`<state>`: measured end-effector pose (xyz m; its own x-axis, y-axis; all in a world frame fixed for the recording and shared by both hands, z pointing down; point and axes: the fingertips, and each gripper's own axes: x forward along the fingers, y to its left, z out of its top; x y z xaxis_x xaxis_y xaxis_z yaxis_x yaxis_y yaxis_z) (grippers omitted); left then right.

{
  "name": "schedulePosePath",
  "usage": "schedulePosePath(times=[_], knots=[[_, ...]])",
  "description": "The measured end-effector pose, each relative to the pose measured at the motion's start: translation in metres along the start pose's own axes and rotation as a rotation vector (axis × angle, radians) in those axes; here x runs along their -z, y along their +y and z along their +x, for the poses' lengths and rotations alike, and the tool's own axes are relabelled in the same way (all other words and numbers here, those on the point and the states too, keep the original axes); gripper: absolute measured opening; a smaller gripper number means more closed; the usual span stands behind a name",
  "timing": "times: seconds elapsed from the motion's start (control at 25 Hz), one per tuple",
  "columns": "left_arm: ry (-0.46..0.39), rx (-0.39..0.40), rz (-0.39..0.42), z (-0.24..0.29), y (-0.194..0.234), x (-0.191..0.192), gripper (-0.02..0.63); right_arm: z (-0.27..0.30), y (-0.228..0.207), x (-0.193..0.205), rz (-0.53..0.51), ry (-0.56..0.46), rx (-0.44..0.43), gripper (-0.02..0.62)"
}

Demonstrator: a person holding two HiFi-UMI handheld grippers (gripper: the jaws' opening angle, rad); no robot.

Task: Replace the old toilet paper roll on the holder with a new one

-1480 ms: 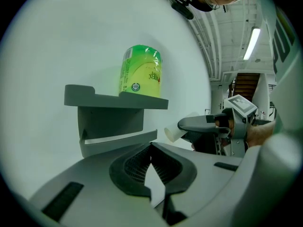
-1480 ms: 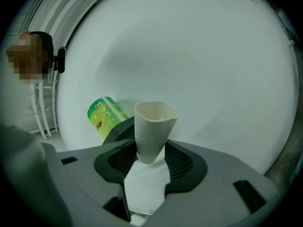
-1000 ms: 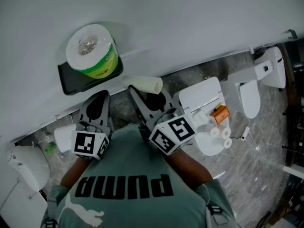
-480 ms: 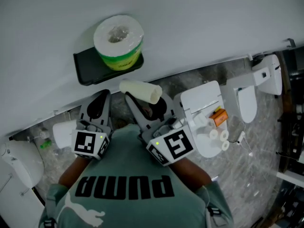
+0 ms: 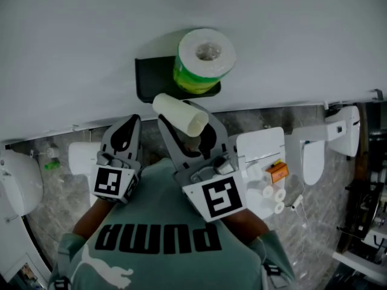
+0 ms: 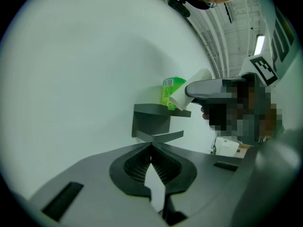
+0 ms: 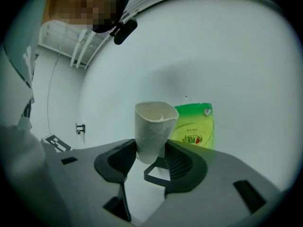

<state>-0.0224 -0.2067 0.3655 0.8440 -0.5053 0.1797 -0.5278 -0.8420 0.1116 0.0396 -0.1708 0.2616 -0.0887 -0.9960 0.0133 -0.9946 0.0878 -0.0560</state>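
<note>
Over the last second the right tongs (image 5: 184, 130) have come up and rolled. The pale cardboard toilet-paper tube (image 5: 180, 114), which they clamp by one end with the jaws about half-wide, now sits at 6 o'clock of the dark wall-mounted holder shelf (image 5: 147, 81), overlapping its front edge in the head view. Before, it lay off at 4 o'clock, apart from the shelf. The holder itself slid from 10 o'clock to 12 o'clock of the head view as the head turned. The left tongs (image 5: 123, 136), at 7 o'clock of the holder, are pinched together at the tips with nothing in them. The white roll in a green wrapper (image 5: 204, 59) stands upright on the shelf's right end. Likely reading: the old core is off and in hand, and the new roll is parked, not mounted yet. Hard to tell: the head view hides whatever is under the shelf, and the left gripper view shows only a flat lower plate (image 6: 158, 136). Whether the tube touches the shelf is unclear, and the tube covers part of the roll's print.
</note>
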Motion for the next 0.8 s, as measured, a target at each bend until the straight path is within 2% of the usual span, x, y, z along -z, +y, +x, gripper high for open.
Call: schedulePosePath(times=[0.24, 0.48, 0.8], knots=[[-0.027, -0.068, -0.005, -0.012, 0.018, -0.004, 0.003, 0.021, -0.001, -0.006, -0.064, 0.028, 0.002, 0.195], [-0.043, -0.099, -0.013, -0.016, 0.026, -0.006, 0.003, 0.038, 0.003, -0.010, -0.144, 0.067, 0.005, 0.195], [-0.053, -0.116, -0.035, -0.018, 0.035, -0.007, 0.003, 0.054, 0.009, 0.003, -0.258, 0.209, 0.002, 0.195]])
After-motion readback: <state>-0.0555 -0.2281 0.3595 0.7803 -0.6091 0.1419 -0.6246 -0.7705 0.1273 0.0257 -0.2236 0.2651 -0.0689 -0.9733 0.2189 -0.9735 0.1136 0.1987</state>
